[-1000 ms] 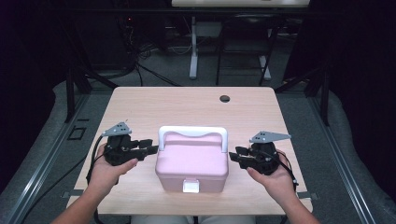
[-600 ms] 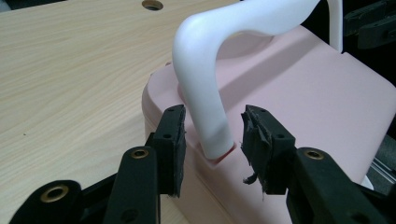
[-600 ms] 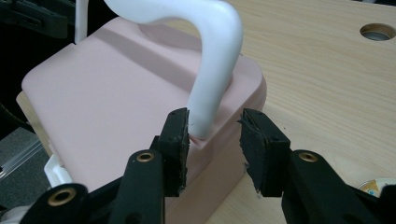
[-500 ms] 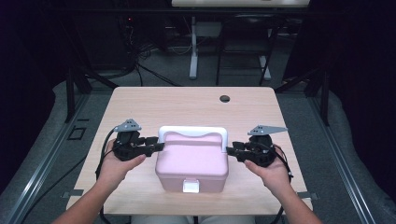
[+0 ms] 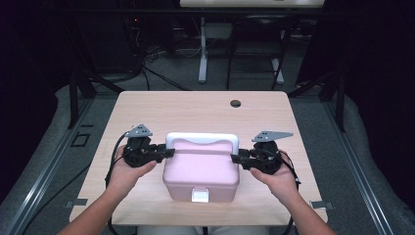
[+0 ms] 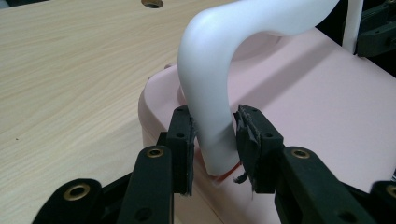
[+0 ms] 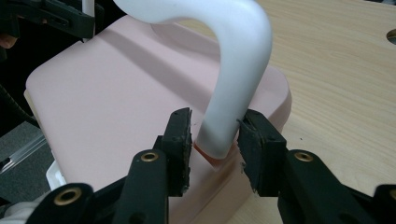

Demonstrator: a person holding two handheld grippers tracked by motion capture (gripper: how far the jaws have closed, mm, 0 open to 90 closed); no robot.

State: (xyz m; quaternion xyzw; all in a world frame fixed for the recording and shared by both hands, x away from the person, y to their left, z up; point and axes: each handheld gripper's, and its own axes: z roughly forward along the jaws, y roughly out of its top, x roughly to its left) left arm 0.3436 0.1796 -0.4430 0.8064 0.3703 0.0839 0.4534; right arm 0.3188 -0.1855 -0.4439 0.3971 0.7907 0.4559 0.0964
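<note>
A pink box (image 5: 200,171) with a white handle (image 5: 201,138) stands at the table's front middle, its white latch (image 5: 199,196) facing the person. My left gripper (image 5: 169,152) reaches in at the handle's left end. In the left gripper view its jaws (image 6: 214,135) straddle the handle's leg (image 6: 210,93); they have just been closing and slim gaps remain. My right gripper (image 5: 235,157) mirrors this at the other end. Its jaws (image 7: 215,135) have also been closing around the leg (image 7: 233,93), one pad near it and the other a little apart.
The light wooden table (image 5: 147,112) has a round cable hole (image 5: 235,103) near its far edge. Dark floor, metal rails and desk legs surround it. The person's forearms enter from the bottom.
Both hands have moved inward from beside the box to the ends of its handle. The jaws now sit around the handle's legs. The box has not moved.
</note>
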